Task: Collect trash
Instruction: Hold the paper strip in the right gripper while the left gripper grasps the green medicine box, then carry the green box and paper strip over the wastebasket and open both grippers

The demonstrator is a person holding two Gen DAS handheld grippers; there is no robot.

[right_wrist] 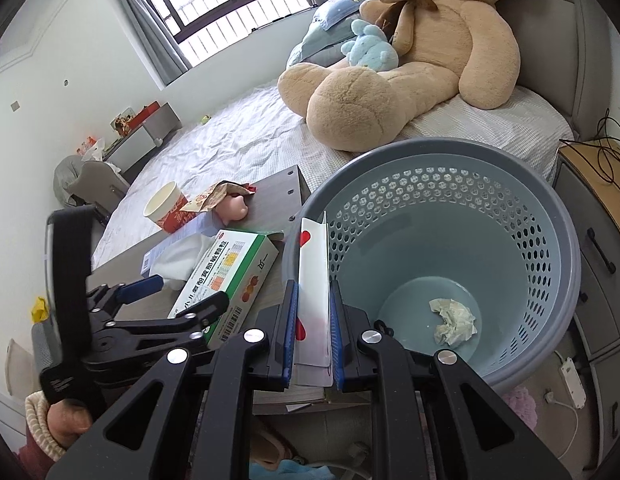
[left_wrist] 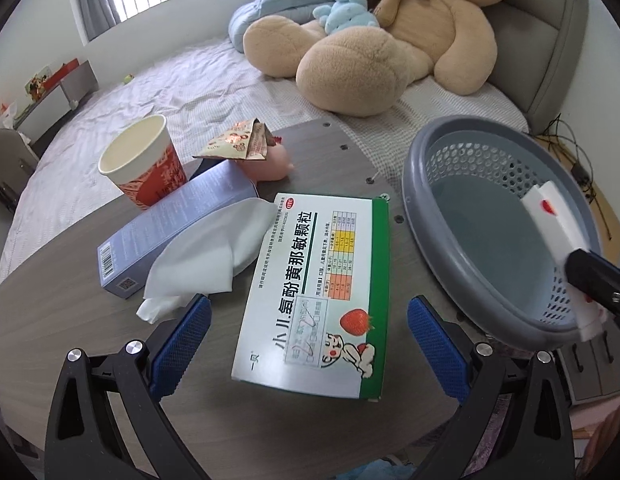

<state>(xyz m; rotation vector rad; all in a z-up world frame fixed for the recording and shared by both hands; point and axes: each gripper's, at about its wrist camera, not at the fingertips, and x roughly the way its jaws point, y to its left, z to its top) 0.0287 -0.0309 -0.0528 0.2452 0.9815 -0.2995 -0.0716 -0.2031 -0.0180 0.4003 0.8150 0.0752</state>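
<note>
My left gripper (left_wrist: 310, 332) is open over the grey table, its blue pads on either side of a white-and-green medicine box (left_wrist: 313, 292) that lies flat; the pads do not touch it. A white tissue (left_wrist: 202, 256) drapes over a lilac box (left_wrist: 170, 228). Behind stand a red-and-white paper cup (left_wrist: 144, 160) and a brown snack wrapper (left_wrist: 234, 142). My right gripper (right_wrist: 313, 296) is shut on a flat white packet with red marks (right_wrist: 313, 264), held upright over the rim of the grey basket (right_wrist: 565, 216). A crumpled paper ball (right_wrist: 453, 320) lies in the basket's bottom.
A pink rubber toy (left_wrist: 270, 164) lies beside the wrapper. The table (left_wrist: 62, 312) abuts a bed with a large tan teddy bear (left_wrist: 389, 40). A bedside cabinet (right_wrist: 589, 208) with cables stands right of the basket. A sleeved hand (right_wrist: 62, 420) holds the left gripper's handle.
</note>
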